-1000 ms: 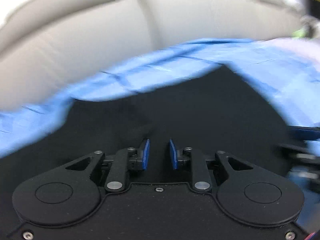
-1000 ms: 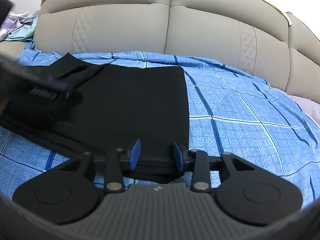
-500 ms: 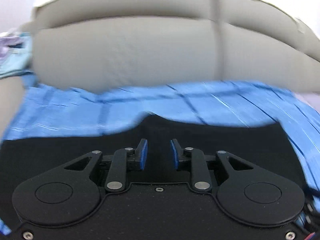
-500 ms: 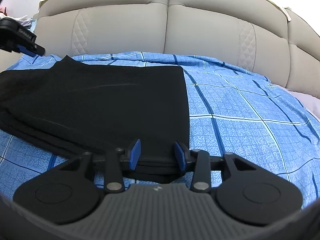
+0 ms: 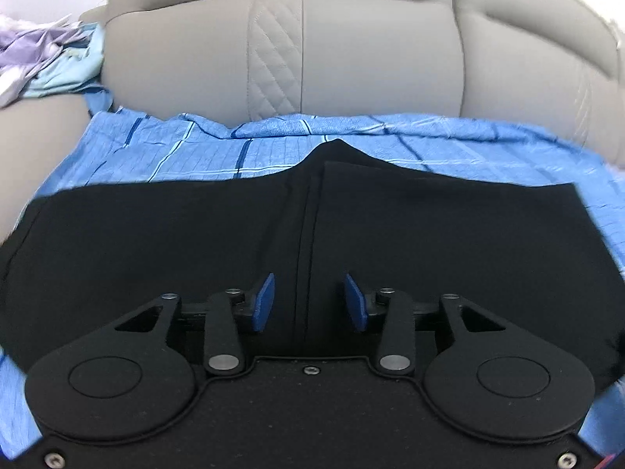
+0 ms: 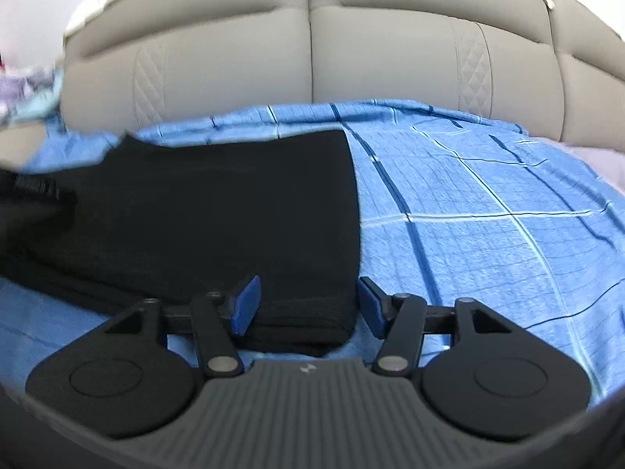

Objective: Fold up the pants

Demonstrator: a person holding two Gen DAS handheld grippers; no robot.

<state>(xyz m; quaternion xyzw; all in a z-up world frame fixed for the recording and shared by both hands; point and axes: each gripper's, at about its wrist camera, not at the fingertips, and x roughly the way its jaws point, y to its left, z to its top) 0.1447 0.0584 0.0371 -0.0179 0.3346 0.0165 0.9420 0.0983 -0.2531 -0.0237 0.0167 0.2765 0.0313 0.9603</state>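
Observation:
Black pants (image 5: pixel 390 234) lie folded flat on a blue checked sheet (image 5: pixel 175 152). In the left wrist view a fold edge runs down the middle of the cloth, straight between my fingers. My left gripper (image 5: pixel 308 303) is open and empty, just above the pants. In the right wrist view the pants (image 6: pixel 218 211) fill the left half, with their right edge and near corner between my fingers. My right gripper (image 6: pixel 308 305) is open and empty, over that near right corner. The left gripper's dark body (image 6: pixel 35 191) shows blurred at the far left.
The sheet (image 6: pixel 488 215) covers a beige sofa with a padded backrest (image 5: pixel 351 47) right behind the pants. A heap of purple and teal clothes (image 5: pixel 43 58) sits on the left armrest. Bare sheet spreads to the right of the pants.
My left gripper swung from a blurred view to face the pants squarely, fingers wider apart. My right gripper opened wider and shifted slightly; the pants stayed flat.

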